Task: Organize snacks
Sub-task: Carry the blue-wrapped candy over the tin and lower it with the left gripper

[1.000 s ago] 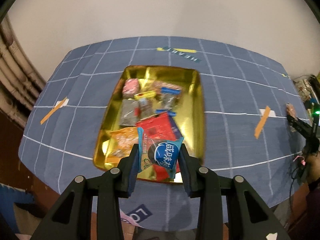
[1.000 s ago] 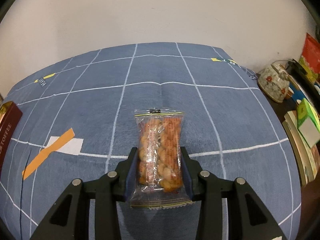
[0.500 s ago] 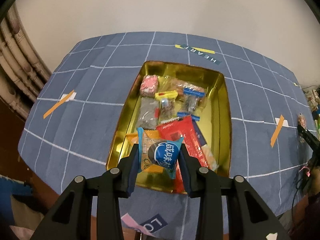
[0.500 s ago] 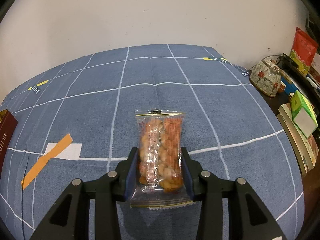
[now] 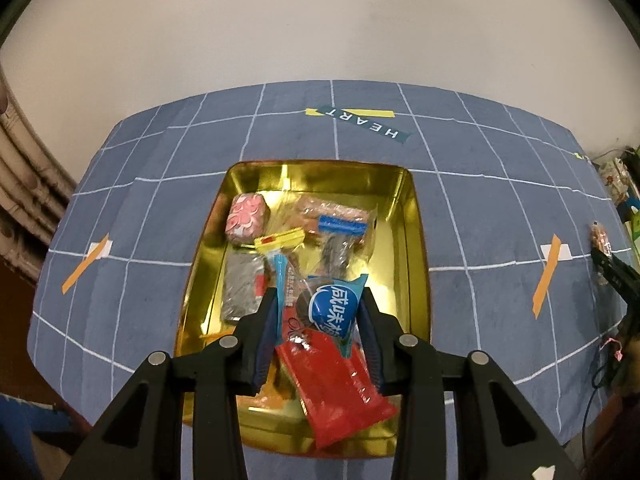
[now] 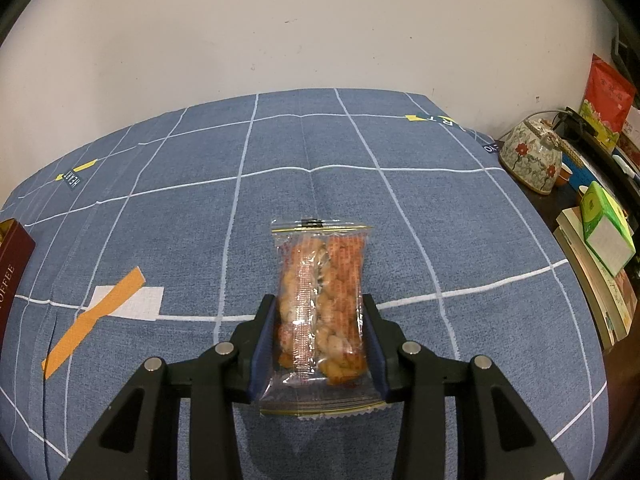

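My left gripper is shut on a blue cookie packet and holds it above the middle of a gold tray. The tray holds several snacks, among them a red packet, a pink one and a grey one. My right gripper is shut on a clear peanut packet and holds it over the blue checked tablecloth. The right gripper also shows at the far right of the left wrist view.
Orange tape marks lie on the cloth on both sides of the tray. A dark red toffee box sits at the left edge of the right wrist view. A floral teapot, books and boxes stand beyond the table's right edge.
My left gripper has moved forward over the tray with the blue packet, so the tray looks nearer and centred. My right gripper has barely shifted with the peanut packet.
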`<state>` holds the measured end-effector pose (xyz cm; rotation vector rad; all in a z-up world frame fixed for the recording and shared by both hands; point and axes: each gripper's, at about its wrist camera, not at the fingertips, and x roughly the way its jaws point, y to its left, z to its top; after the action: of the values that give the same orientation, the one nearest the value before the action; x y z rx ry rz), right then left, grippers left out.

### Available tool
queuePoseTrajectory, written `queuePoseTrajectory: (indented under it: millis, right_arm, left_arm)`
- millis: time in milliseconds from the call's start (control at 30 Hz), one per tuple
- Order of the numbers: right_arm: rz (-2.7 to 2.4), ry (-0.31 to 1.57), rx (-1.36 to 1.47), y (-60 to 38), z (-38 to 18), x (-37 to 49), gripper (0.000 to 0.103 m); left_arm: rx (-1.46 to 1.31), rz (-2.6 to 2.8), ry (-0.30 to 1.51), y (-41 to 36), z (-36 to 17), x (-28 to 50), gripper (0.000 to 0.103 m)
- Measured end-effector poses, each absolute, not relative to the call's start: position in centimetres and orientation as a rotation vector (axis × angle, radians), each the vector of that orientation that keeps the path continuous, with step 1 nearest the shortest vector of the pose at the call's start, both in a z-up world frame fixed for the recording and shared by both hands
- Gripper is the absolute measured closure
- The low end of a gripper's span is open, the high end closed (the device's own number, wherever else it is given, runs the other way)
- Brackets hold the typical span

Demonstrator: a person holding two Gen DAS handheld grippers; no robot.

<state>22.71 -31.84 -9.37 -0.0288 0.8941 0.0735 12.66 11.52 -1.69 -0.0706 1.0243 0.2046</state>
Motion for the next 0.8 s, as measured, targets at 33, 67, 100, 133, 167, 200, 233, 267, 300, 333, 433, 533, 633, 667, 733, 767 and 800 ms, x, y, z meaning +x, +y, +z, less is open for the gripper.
queuePoseTrajectory:
  millis: [33,67,100,133,167,200,233,267,300,333,433,533,633,667,733,767,800]
  right_arm:
    - [0.073,0.894,-0.029,-31.8,-9.4,22.7,0.061]
    - [0.073,0.894,-0.029,-31.8,-9.4,22.7,0.061]
    - [0.073,0.894,-0.029,-31.8,-9.4,22.7,0.061]
    - [0.074,0.894,-0.029,-31.8,-9.4,22.7,0.061]
    - [0.073,0.894,-0.029,-31.8,-9.4,22.7,0.061]
    - [0.074,0.894,-0.029,-31.8,-9.4,22.7,0.061]
    - [0.073,0.894,-0.029,-31.8,-9.4,22.7,0.061]
    - [0.073,0.894,-0.029,-31.8,-9.4,22.7,0.061]
    - [0.073,0.894,-0.029,-31.8,-9.4,22.7,0.061]
    - [0.073,0.894,-0.029,-31.8,-9.4,22.7,0.061]
    - [0.073,0.894,-0.029,-31.8,-9.4,22.7,0.061]
    - [0.073,0.894,-0.029,-31.8,-9.4,22.7,0.061]
    - [0.073,0.894,-0.029,-31.8,-9.4,22.7,0.061]
    - [0.073,0.894,-0.029,-31.8,-9.4,22.7,0.061]
    - [0.073,0.894,-0.029,-31.8,-9.4,22.7,0.061]
    - [0.073,0.894,-0.029,-31.8,-9.4,22.7,0.061]
    - [0.073,0.894,-0.029,-31.8,-9.4,22.7,0.061]
  left_arm:
    - [-0.065,0.205,1.023,11.3,-1.8,12.9,0.068]
    - [-0.061,0.205,1.022,11.2,-1.8,13.1,0.068]
    - [-0.057,0.205,1.022,11.0,-1.9,13.3,0.068]
    - [-0.053,0.205,1.022,10.9,-2.0,13.5,0.068]
    - [-0.048,0.202,1.024,10.7,-2.2,13.9,0.068]
    - [-0.044,0.203,1.025,10.6,-2.3,14.1,0.068]
    - [-0.041,0.204,1.026,10.6,-2.4,14.3,0.068]
    - [-0.035,0.205,1.027,10.4,-2.5,14.7,0.068]
    - [-0.033,0.205,1.028,10.5,-2.6,14.9,0.068]
    - [-0.033,0.205,1.028,10.5,-2.7,15.1,0.068]
    - [-0.024,0.209,1.034,10.4,-3.1,15.9,0.068]
    - [-0.023,0.207,1.041,10.4,-3.5,16.5,0.068]
    - [-0.012,0.206,1.047,10.2,-3.8,17.0,0.066]
    - [-0.011,0.206,1.050,10.2,-4.0,17.2,0.066]
    - [-0.008,0.205,1.055,10.1,-4.3,17.4,0.065]
    - [-0.007,0.206,1.058,10.1,-4.4,17.6,0.065]
    - [-0.008,0.206,1.061,10.0,-4.6,17.7,0.065]
